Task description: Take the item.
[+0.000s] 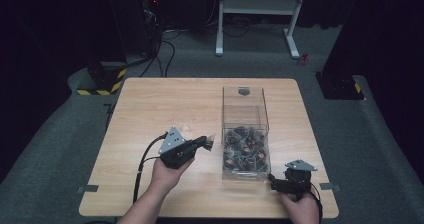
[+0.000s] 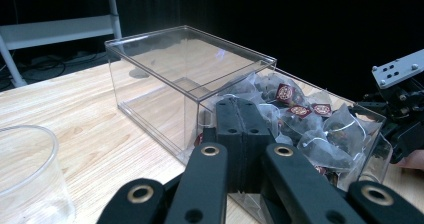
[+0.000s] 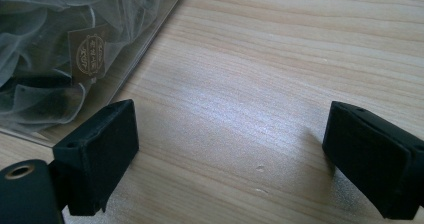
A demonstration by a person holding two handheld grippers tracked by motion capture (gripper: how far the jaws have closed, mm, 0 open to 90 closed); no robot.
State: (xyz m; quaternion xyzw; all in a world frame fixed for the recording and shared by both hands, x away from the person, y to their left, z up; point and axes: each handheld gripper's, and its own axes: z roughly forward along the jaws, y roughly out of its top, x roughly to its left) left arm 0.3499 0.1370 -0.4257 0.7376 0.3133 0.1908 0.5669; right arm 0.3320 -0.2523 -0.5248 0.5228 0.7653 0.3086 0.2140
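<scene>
— While hovering at clear box [image 1: 245, 134]: left tool [image 1: 209, 143] pressed together, empty?
— Yes. Teabags [image 2: 320, 129] inside near end, maroon tags [image 2: 284, 93], writing unreadable.
— Right tool [image 3: 230, 159]?
— Spread apart over bench [image 1: 165, 104] beside box. Clear cup [image 2: 27, 169] near left.

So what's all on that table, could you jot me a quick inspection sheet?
Surface: pale wooden table, bare grain between the things.
Job's things: clear box, its near half full of tea bags, its far half bare; whether the left gripper holds a bag cannot be told.
Clutter: clear cup beside the left gripper.
Grippers: left gripper shut, just left of the box; right gripper open over bare wood by the box's near corner.
Cables: black cable trails from the left gripper.
Surroundings: grey carpet, white frame, dark curtains.
</scene>
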